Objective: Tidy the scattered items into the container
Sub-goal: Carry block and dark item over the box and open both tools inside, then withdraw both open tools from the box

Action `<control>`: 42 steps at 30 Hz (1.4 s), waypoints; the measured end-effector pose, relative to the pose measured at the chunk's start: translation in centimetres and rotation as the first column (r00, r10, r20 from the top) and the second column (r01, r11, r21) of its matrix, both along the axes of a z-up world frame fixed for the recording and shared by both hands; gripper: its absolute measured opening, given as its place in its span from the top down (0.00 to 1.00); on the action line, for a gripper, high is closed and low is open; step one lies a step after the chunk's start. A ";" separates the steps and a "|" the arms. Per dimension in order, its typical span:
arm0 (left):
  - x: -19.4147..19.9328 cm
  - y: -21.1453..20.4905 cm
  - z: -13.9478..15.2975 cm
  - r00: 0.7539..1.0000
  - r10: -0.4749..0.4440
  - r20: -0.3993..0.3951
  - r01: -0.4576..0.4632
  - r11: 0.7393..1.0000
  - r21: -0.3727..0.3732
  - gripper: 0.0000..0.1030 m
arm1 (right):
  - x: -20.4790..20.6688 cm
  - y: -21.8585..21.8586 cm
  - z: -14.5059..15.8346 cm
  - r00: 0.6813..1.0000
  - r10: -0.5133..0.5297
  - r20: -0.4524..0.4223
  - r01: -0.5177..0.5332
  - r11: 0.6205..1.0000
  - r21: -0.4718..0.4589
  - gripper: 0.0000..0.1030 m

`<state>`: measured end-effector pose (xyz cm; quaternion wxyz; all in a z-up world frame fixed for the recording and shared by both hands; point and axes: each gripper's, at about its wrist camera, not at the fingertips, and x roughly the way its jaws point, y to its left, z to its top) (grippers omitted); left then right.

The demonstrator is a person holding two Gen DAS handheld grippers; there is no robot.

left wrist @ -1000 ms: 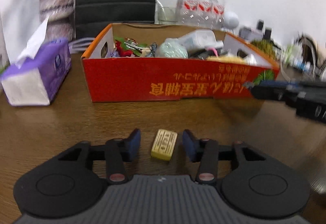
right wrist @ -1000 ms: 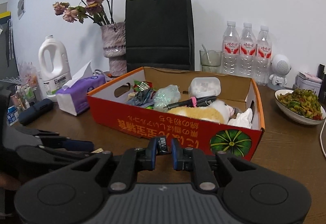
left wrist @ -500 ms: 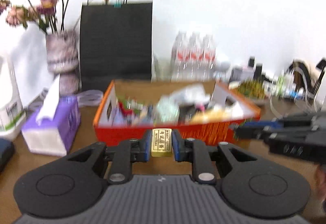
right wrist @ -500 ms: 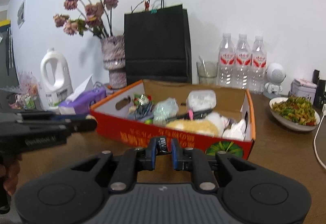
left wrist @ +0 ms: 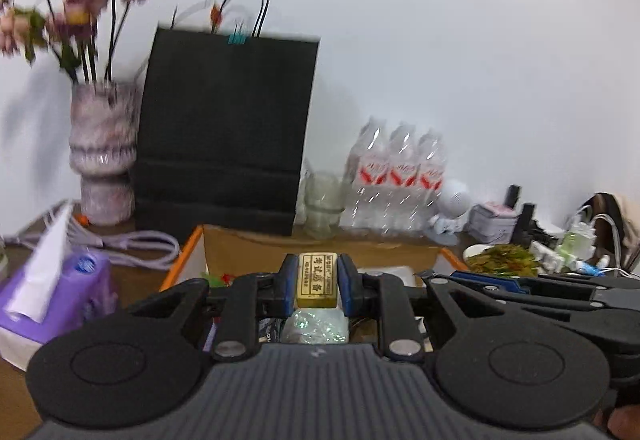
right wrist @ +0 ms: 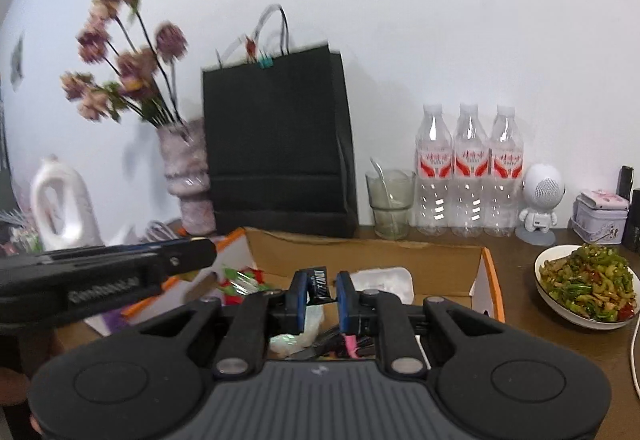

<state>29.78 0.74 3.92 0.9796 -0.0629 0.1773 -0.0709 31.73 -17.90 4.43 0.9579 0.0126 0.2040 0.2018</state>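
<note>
The left claw is clenched on a small yellow block, pads on its long sides; it looks stiff and light, so a side grip should hold. The right claw pinches a thin black sachet, likely light and slippery. Both hang over the cardboard box. At twelve o'clock a black paper bag stands on the brown tabletop against a white wall.

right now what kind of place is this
Probably a home or office table in everyday use: a plate of cooked greens, three water bottles, a flower vase and a black paper bag.
</note>
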 end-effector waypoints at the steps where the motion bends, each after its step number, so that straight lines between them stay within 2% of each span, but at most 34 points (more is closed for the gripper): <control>1: 0.8 0.0 -0.5 1.000 0.003 -0.012 -0.003 1.000 0.006 0.79 | 0.8 0.2 -0.4 1.000 -0.007 -0.016 0.007 1.000 -0.012 0.86; 7: 3.1 0.1 -2.5 0.996 0.025 -0.081 -0.021 0.998 0.056 0.78 | 3.4 0.5 -1.9 0.997 -0.027 -0.071 0.024 0.999 -0.043 0.85; 8: 3.3 0.2 -2.7 0.995 0.035 -0.091 -0.030 0.998 0.052 0.72 | 3.5 0.5 -2.0 0.997 -0.031 -0.073 0.028 0.998 -0.048 0.85; 9: 3.5 0.4 -2.7 0.994 0.044 -0.097 -0.040 0.998 0.043 0.49 | 3.7 0.5 -2.0 0.996 -0.038 -0.077 0.034 0.998 -0.059 0.74; 10: 3.5 0.6 -2.7 0.993 0.055 -0.100 -0.052 0.998 0.032 0.32 | 3.7 0.5 -1.9 0.995 -0.047 -0.085 0.041 0.996 -0.074 0.47; 11: 3.4 0.8 -2.5 0.991 0.087 -0.104 -0.085 0.996 0.027 0.17 | 3.8 0.5 -1.8 0.994 -0.057 -0.088 0.050 0.995 -0.085 0.37; 12: 3.5 0.9 -2.3 0.986 0.129 -0.109 -0.126 0.991 0.038 0.04 | 3.7 0.3 -1.7 0.993 -0.078 -0.083 0.070 0.993 -0.098 0.19; 13: 3.3 1.1 -2.1 0.983 0.153 -0.106 -0.149 0.988 0.043 0.00 | 3.6 0.1 -1.4 0.993 -0.091 -0.077 0.083 0.991 -0.106 0.06; 14: 3.1 1.3 -1.9 0.983 0.158 -0.097 -0.156 0.987 0.035 0.00 | 3.5 -0.2 -1.1 0.993 -0.095 -0.072 0.087 0.991 -0.104 0.01; 17: 2.8 1.7 -1.5 0.985 0.129 -0.110 -0.130 0.991 -0.004 0.00 | 3.5 -0.7 -0.4 0.993 -0.072 -0.093 0.064 0.994 -0.085 0.00; 22: 2.4 1.3 -0.9 0.984 0.149 -0.100 -0.146 0.989 0.034 0.00 | 3.3 -0.7 -0.3 0.993 -0.058 -0.105 0.050 0.995 -0.083 0.00; 28: 0.8 1.5 0.5 0.985 0.152 -0.083 -0.151 0.988 0.028 0.00 | 1.8 -0.7 0.8 0.994 -0.064 -0.094 0.058 0.996 -0.063 0.00; 36: -4.7 0.9 2.5 0.991 0.127 -0.040 -0.122 0.985 0.123 0.00 | -3.9 -1.1 2.0 0.991 -0.085 -0.102 0.082 0.996 -0.031 0.00; 42: -9.4 0.6 3.1 0.990 0.138 -0.033 -0.129 0.970 0.207 0.00 | -8.6 -0.8 2.0 0.989 -0.090 -0.120 0.087 0.996 -0.030 0.00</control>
